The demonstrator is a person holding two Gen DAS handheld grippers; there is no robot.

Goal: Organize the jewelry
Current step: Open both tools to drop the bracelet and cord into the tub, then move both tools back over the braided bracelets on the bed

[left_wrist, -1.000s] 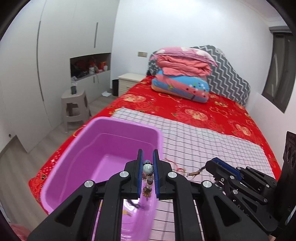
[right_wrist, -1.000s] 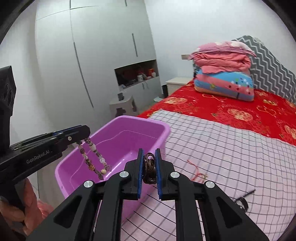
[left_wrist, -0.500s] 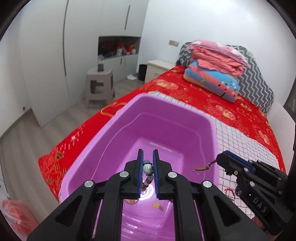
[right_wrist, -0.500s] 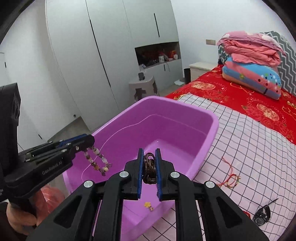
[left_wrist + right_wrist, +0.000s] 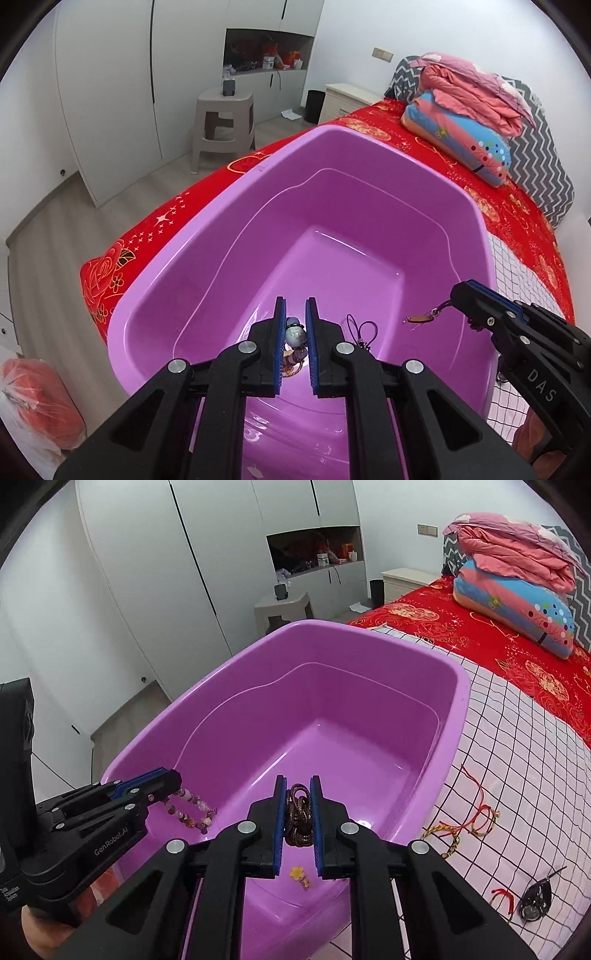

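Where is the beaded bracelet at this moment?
In the right wrist view it hangs at lower left from the left gripper, the beaded bracelet dangling inside the purple tub near its near-left wall.

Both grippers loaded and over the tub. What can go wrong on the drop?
1. The beaded bracelet hangs from the left gripper near the tub's near wall; released there, it might catch the rim.
2. The coiled brown chain is wedged between the right gripper's pads and might snag on opening.
3. Both could tangle with the black cord charm lying inside.
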